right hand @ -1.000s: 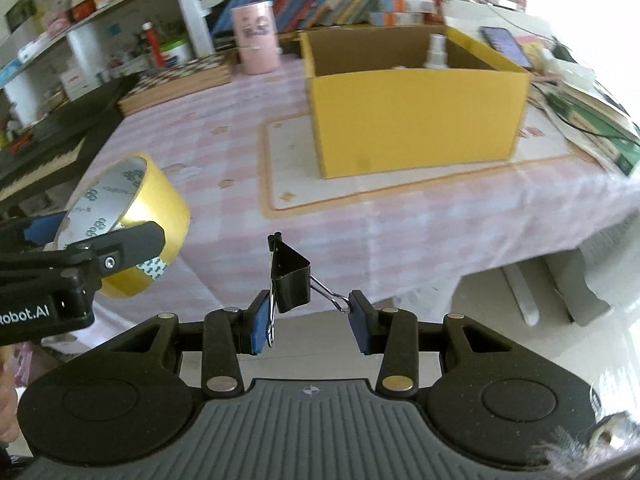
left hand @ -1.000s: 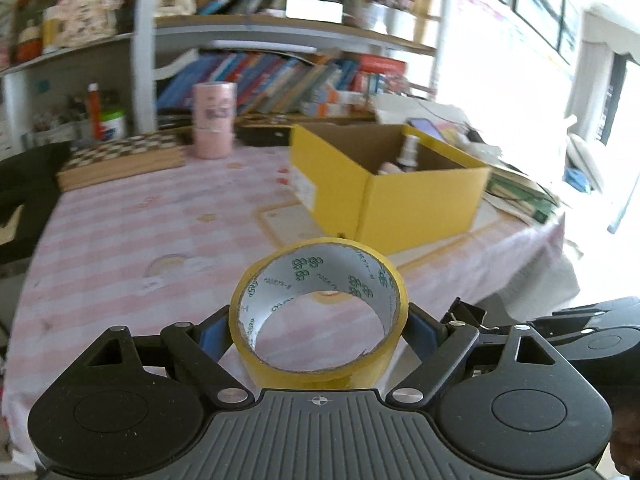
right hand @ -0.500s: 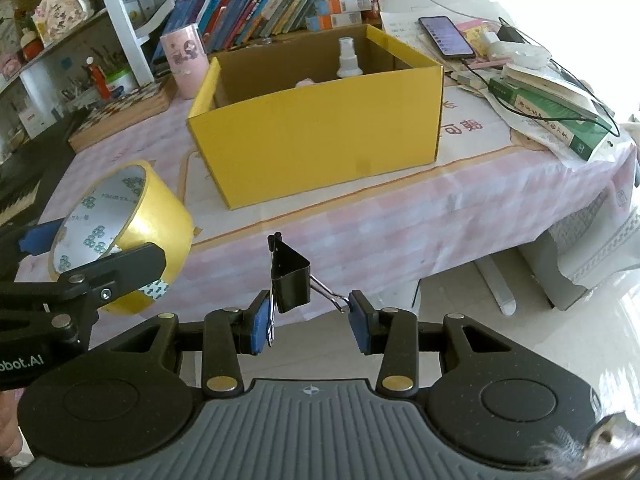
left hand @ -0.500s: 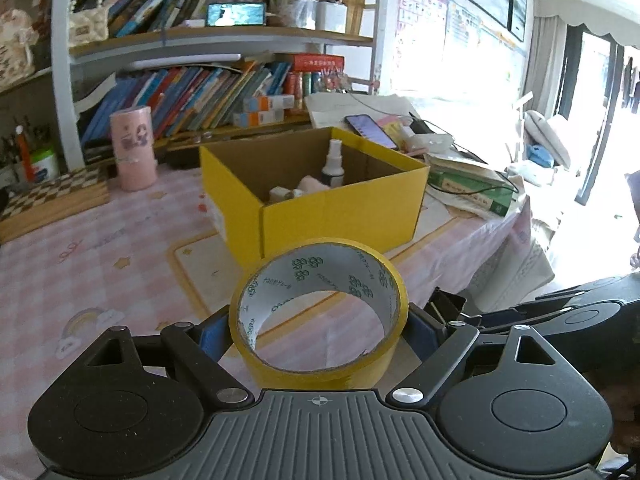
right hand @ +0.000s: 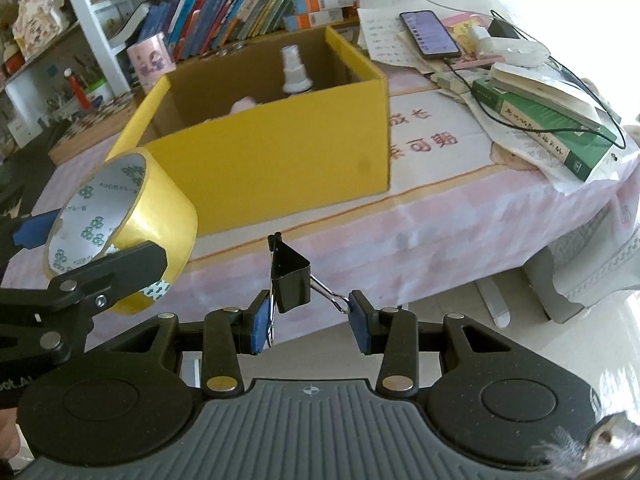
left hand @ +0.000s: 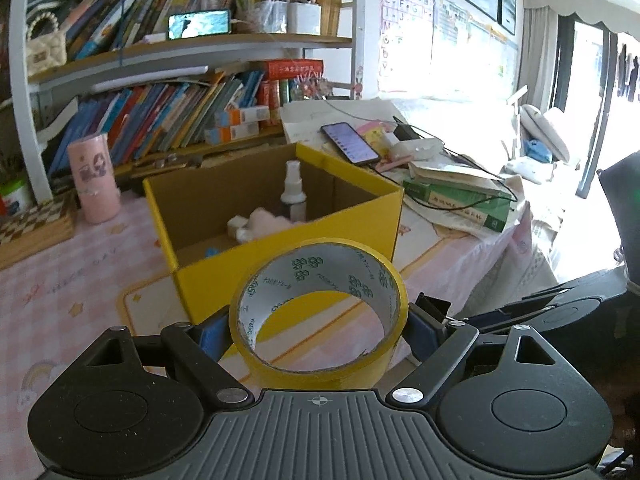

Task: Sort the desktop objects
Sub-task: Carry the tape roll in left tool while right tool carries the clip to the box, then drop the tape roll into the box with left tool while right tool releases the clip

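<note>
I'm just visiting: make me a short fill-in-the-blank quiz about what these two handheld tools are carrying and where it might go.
1. The left tool grips a roll of yellow ____.
2. The right tool grips a black binder ____.
3. The spray bottle stands inside the yellow ____.
4. The phone lies ____ the box.

Missing words: tape; clip; box; outside

The left gripper (left hand: 318, 326) is a black two-finger tool with blue pads; its jaws stand wide and press on either side of a roll of yellow adhesive tape (left hand: 320, 312), whose open core faces up and forward. The right gripper (right hand: 306, 318), of the same build, has its jaws drawn close together, clamped on the wire handles of a small black metal binder clip (right hand: 290, 280) that stands up between the pads. The left gripper sits just to the right gripper's left, both angled downward.
</note>
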A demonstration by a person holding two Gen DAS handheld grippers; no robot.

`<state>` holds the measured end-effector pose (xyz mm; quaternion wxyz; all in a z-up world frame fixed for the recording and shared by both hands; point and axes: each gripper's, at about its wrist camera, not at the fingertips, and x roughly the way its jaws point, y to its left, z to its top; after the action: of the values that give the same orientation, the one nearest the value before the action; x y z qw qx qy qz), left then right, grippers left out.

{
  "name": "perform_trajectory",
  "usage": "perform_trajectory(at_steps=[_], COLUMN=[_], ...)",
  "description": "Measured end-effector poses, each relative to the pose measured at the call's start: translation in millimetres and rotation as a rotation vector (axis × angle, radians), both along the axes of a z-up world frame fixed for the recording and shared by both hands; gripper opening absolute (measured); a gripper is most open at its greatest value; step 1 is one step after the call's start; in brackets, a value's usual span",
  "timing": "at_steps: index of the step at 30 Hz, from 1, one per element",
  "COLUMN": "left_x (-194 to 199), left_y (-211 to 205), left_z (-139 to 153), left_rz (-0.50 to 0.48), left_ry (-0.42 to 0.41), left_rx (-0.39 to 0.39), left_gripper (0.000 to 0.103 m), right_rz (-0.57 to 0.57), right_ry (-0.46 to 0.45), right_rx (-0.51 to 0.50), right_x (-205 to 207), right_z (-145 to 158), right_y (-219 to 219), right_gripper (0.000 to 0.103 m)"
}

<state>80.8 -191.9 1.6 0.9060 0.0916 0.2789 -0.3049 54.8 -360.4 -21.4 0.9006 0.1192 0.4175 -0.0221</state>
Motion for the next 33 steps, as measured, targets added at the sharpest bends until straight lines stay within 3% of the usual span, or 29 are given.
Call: perform_trajectory(at_steps=[7,16,20,25,33], left_x=[3,35,57,90,132], left_y=[-25,-32,-36,-47,-55], left_z=[16,43,44,29,2], left_rz=[0.008,0.106,0.170,0.240,0.287], left_ry=[-0.099,-0.157,-0.172,-0.127,-0.045], left_rx=[-0.019,-0.094,-0.081,-0.015,0.048], left_gripper=[0.088,0.088,0.088,0.088,0.088], right_rz=[0.003,0.077,0.119,0.157,0.246], right_ry=[-0.060,-0.215,-0.277,-0.324,-0.316], right_rx=[0.000,-0.068,-0.092,-0.108,-0.095], right_x=[12,39,58,91,136], right_z=[10,47,62,73,70], right_y=[-34,-57,-66,-73,-65], right_gripper=[0.038,0.038,0.038,0.038,0.038])
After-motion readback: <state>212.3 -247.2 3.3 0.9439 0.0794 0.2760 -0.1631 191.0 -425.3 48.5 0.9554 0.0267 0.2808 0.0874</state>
